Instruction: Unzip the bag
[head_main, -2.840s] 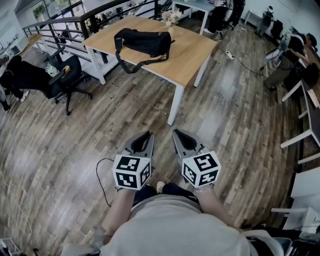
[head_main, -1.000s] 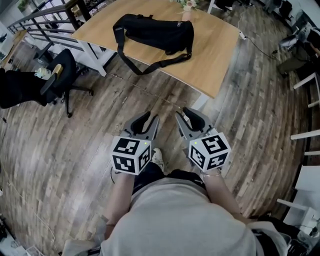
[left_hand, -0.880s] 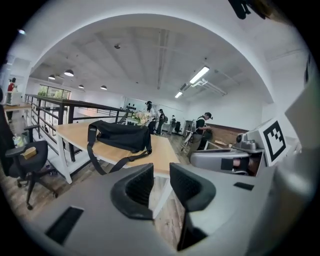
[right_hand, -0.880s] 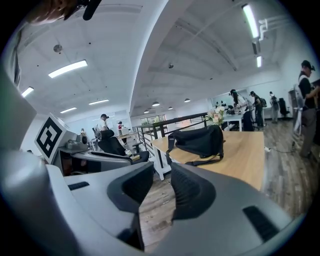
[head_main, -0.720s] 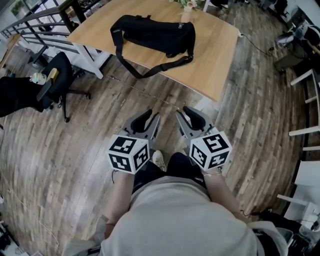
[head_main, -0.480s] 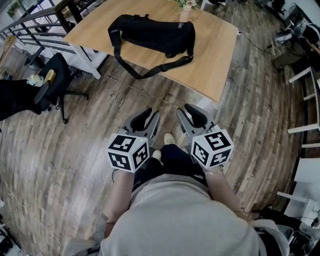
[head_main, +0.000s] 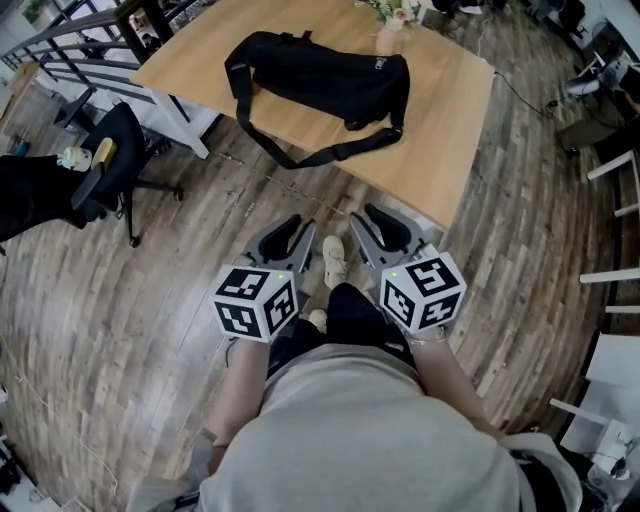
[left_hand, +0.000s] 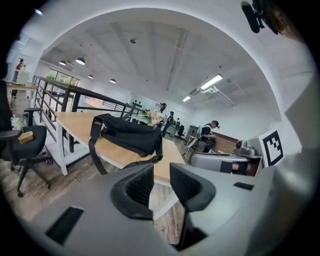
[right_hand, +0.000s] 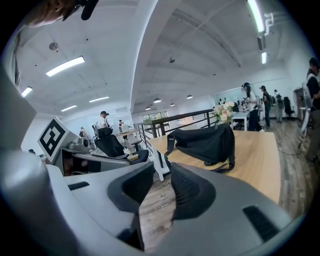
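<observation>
Holds the left hand-held gripper (head_main: 288, 235) and right hand-held gripper (head_main: 374, 226) near, jaws narrowly apart, gripping nothing. Faces a black fabric shoulder bag (head_main: 320, 78) lying on the far light wooden desk (head_main: 450, 120), well apart from both.

Open office: wooden desk (head_main: 455, 120), swivel chair (head_main: 112, 150)

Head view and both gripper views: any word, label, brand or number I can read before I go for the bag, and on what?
No text is legible in any view.
black bag: small pale tag near its right end, too small to read.
left gripper and right gripper: black-and-white square marker patterns only, no letters or digits.
</observation>
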